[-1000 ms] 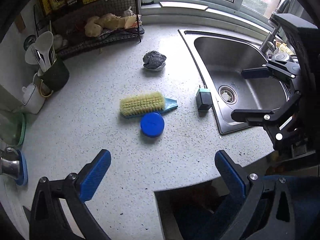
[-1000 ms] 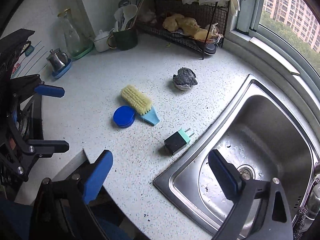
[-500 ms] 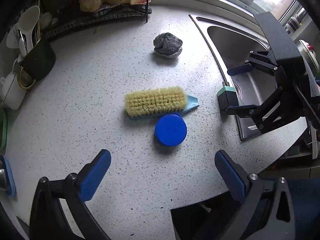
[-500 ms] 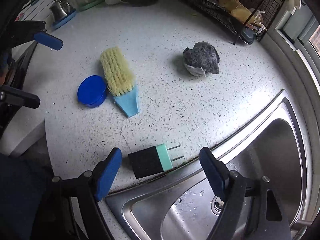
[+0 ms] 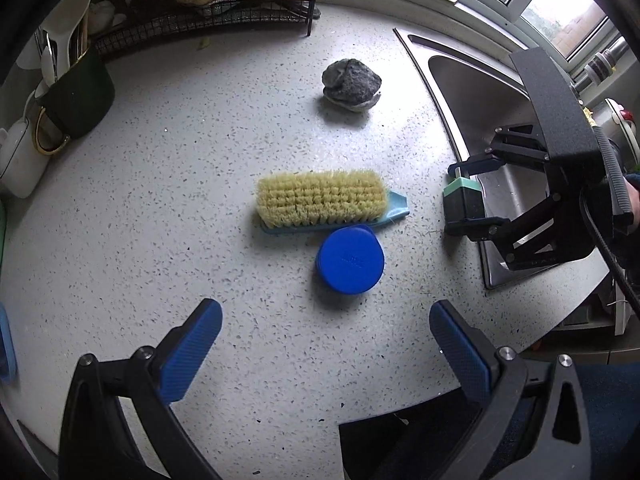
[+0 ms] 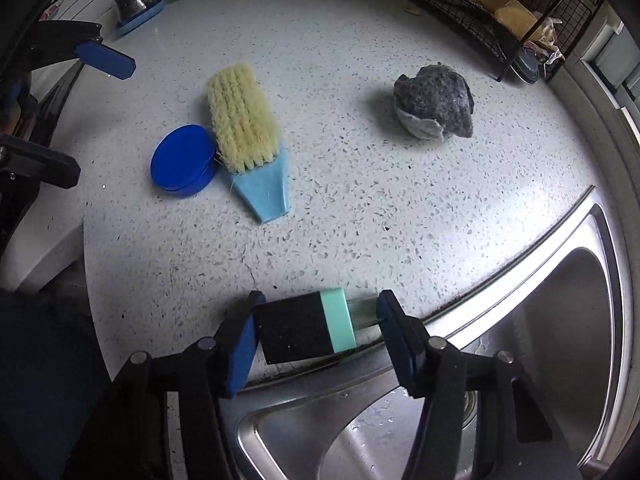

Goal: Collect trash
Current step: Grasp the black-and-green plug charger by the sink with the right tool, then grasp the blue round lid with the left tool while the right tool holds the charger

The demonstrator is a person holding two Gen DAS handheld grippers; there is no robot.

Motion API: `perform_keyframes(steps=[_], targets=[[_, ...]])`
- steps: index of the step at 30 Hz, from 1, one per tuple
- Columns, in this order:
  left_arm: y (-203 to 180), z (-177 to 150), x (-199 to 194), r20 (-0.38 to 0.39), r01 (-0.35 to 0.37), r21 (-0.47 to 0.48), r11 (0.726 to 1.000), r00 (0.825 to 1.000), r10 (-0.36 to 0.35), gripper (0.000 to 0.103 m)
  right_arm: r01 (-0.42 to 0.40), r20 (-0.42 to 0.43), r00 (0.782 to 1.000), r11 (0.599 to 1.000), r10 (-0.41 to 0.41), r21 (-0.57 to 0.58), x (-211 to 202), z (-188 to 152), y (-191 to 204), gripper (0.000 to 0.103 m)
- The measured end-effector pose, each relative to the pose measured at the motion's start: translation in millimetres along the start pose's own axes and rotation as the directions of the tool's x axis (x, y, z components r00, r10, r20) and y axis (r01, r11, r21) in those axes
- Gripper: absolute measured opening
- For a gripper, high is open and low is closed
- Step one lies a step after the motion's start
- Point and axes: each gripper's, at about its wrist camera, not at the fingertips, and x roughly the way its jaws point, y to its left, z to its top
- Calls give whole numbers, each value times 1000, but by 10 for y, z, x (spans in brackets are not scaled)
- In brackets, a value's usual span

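A black plug adapter [image 6: 296, 330] with a mint-green face lies on the speckled counter beside the sink rim. My right gripper [image 6: 320, 312] points down over it. Its jaws are closing, with the left pad against the black end and the right pad against the prongs. In the left wrist view the same adapter [image 5: 464, 200] sits between those fingers. A grey crumpled wad [image 5: 351, 84] lies farther back. My left gripper [image 5: 324, 316] hangs open just short of the round blue lid [image 5: 350, 260], which touches a yellow-bristled brush [image 5: 322, 198].
The steel sink [image 6: 520, 340] opens right of the adapter. A wire rack [image 5: 208, 12] with bread-like lumps stands at the back. A dark utensil cup [image 5: 76, 92] and a white jug [image 5: 18, 156] stand at the left. The counter's front edge [image 5: 400, 408] runs beneath my left gripper.
Both grippers have dropped toward the counter. The right gripper has rolled, settled over the adapter and narrowed its jaws from wide open onto both of its ends.
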Motion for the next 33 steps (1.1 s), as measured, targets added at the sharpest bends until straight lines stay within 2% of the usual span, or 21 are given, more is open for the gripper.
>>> perform_keyframes(steps=[5,11,15,20,22,24,28,30,33], targets=[[-86,17,8,8,11,31,999,1000,-11,103,19,3,1000,999,-19,40,32,74,-18,54],[-143,72,227,-24,2,57,998,1000,-1,103,37,42,998,980,-46,194,-127,32,-13,54],[-118,139,414,-31,-34,43,998,999,36,102,48,43,997,942,-67,333,-253,-82,-12,54],[-104,225,606,-50,-9,26,1000,999,11,91,15,77,995,895,-55,447,-414,-272,41,54],[-150,252,654,-40,-45,67,997,998,48,90,8,72,996,880,-48,474,-438,-302,50,54],[-171,294,676,-37,-49,82,995,998,52,88,9,64,997,871,-47,492,-434,-359,47,54],[-220,348,678,-38,-58,106,993,997,63,72,8,54,998,848,-44,530,-420,-415,-17,54],[-276,375,678,-38,-43,114,992,998,48,68,12,52,997,840,-48,542,-423,-423,-60,54],[-357,360,694,-23,-70,143,987,997,74,62,26,53,996,833,-66,553,-457,-498,-68,54]])
